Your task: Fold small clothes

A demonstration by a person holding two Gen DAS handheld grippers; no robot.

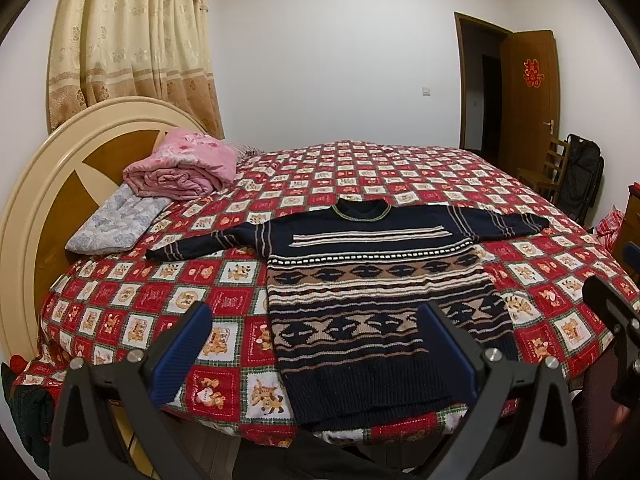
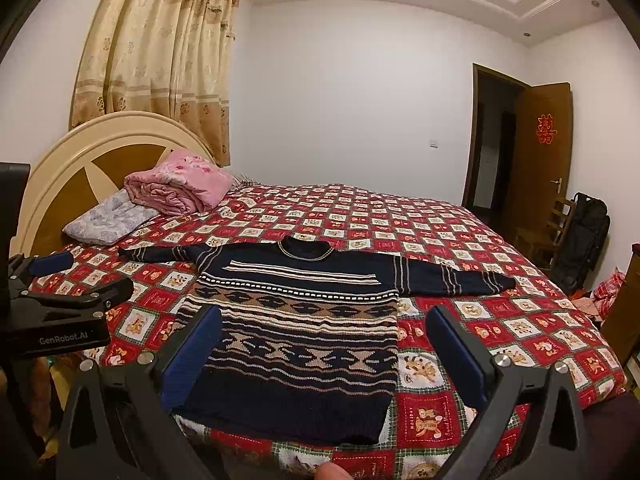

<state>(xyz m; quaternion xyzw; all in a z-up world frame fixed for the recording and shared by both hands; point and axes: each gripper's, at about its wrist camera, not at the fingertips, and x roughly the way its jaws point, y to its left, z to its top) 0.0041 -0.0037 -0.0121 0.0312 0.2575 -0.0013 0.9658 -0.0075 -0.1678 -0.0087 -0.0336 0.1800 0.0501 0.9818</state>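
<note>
A dark navy knitted sweater (image 1: 360, 280) with tan and white bands lies flat on the bed, sleeves spread out, hem toward me. It also shows in the right wrist view (image 2: 300, 332). My left gripper (image 1: 316, 320) is open and empty, held above the near bed edge over the sweater's hem. My right gripper (image 2: 324, 322) is open and empty, just short of the hem, above its right half. The left gripper (image 2: 60, 280) also shows at the left edge of the right wrist view.
The bed has a red checked quilt (image 1: 160, 300) and a round cream headboard (image 1: 60, 160) at the left. A pink folded blanket (image 1: 184, 168) and a grey pillow (image 1: 116, 224) lie near the headboard. A chair (image 1: 548, 168) and an open door (image 1: 528, 92) stand at the right.
</note>
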